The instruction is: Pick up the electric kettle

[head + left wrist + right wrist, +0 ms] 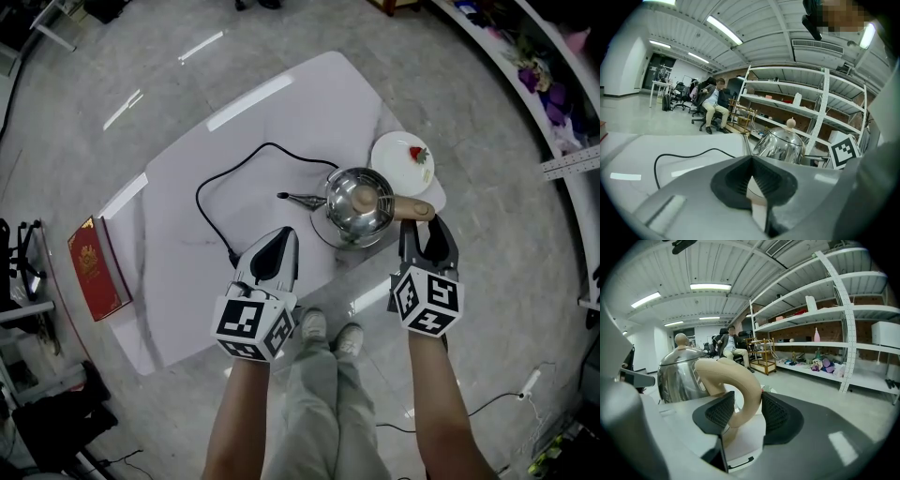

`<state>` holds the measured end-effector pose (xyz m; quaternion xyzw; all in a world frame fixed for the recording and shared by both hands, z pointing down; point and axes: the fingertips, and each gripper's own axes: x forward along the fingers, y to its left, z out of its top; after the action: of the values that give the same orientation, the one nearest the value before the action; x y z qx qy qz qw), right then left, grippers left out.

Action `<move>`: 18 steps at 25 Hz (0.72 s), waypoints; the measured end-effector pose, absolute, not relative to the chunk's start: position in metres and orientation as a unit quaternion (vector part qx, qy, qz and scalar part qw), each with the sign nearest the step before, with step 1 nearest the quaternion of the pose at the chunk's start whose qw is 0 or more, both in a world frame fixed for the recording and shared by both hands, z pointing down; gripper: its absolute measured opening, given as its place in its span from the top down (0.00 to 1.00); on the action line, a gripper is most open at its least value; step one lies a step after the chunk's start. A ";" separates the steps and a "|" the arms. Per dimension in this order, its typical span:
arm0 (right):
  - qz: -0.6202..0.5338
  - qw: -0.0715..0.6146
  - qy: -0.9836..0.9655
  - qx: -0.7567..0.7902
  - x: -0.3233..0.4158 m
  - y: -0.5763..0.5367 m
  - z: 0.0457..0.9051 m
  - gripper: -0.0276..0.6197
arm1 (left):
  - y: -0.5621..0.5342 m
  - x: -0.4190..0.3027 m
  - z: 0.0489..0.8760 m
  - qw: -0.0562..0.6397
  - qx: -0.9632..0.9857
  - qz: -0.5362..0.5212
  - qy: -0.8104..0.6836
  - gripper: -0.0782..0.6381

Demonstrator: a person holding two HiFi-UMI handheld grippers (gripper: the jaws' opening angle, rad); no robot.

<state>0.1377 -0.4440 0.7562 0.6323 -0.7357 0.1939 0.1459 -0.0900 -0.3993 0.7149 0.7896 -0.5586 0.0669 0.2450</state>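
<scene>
Head view: a white worktop (187, 216) stands on a glossy grey floor (487, 187). The kettle (357, 202) sits just ahead of the right gripper (424, 246), and a black cord (234, 178) loops ahead of the left gripper (272, 258).

Left gripper view: the jaws are pressed together and empty, with shelves (811, 103) beyond them.

Right gripper view: the jaws pinch the kettle's beige handle (736, 380).

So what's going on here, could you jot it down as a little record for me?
electric kettle: steel, sitting on its base, black cord trailing left
right claw: closed on the beige handle
left claw: shut, empty, above the table's near edge
plate: white, just beyond the kettle
book: red, left of the table
</scene>
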 end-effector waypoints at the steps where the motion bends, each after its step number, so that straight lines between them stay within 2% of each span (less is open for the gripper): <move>1: 0.194 0.145 -0.735 0.633 0.138 -0.448 0.758 0.64 | -0.403 -0.089 0.716 0.248 0.789 0.066 -0.559 0.89; 10: 0.217 0.133 -0.727 0.638 0.138 -0.473 0.773 0.65 | -0.434 -0.082 0.718 0.244 0.797 0.075 -0.547 0.89; 18: 0.245 0.113 -0.727 0.632 0.133 -0.486 0.785 0.78 | -0.441 -0.084 0.719 0.245 0.800 0.072 -0.542 0.89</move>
<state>0.1330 -0.4856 0.7846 0.6316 -0.7269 0.2448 0.1126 -0.0836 -0.4409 0.7186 0.8003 -0.5423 0.0720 0.2455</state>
